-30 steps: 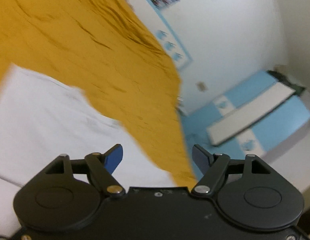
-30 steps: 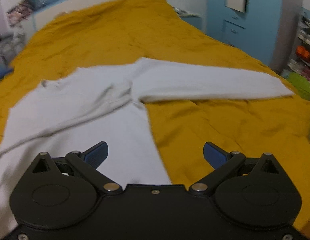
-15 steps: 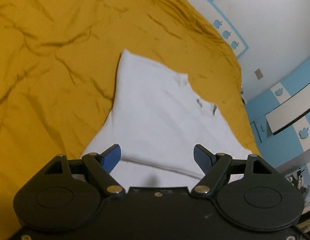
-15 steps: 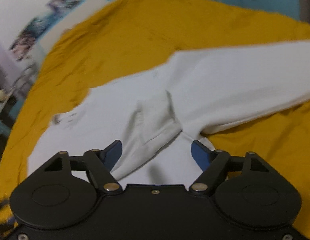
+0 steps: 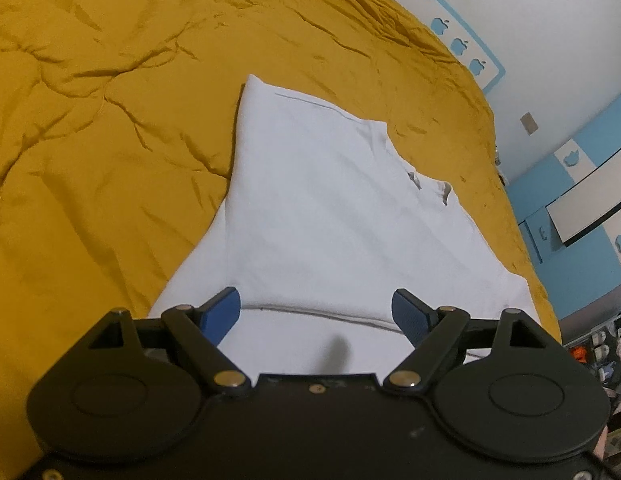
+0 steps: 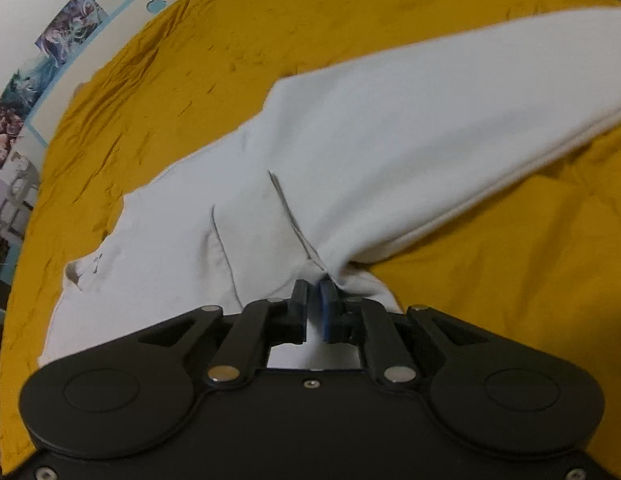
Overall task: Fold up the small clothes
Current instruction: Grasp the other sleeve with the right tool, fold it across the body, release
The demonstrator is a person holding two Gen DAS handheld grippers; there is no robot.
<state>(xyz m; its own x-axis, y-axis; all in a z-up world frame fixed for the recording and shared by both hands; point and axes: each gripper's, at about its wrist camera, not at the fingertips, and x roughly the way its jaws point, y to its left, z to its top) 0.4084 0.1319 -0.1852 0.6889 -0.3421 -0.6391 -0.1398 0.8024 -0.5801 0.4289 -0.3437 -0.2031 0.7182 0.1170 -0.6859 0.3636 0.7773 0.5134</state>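
A white long-sleeved top [image 5: 334, 208] lies spread on a mustard-yellow bedspread [image 5: 110, 128]. In the left wrist view my left gripper [image 5: 316, 312] is open and empty, low over the top's near part, with a fold line between its blue pads. In the right wrist view the top [image 6: 350, 152] shows its neck opening [image 6: 76, 272] at the left and one sleeve [image 6: 490, 120] stretching to the right. My right gripper [image 6: 314, 300] is shut on a pinch of the white cloth at the armpit, where the sleeve meets the body.
The bedspread [image 6: 530, 272] surrounds the top on all sides. A white wall with a blue apple border [image 5: 462, 44] and blue-and-white cupboards [image 5: 582, 200] stand past the bed's far edge. Posters [image 6: 66, 28] hang on the wall at the left.
My right gripper has come down onto the top and shut on the cloth at the armpit. My left gripper has swung over the top's body and moved closer, still open.
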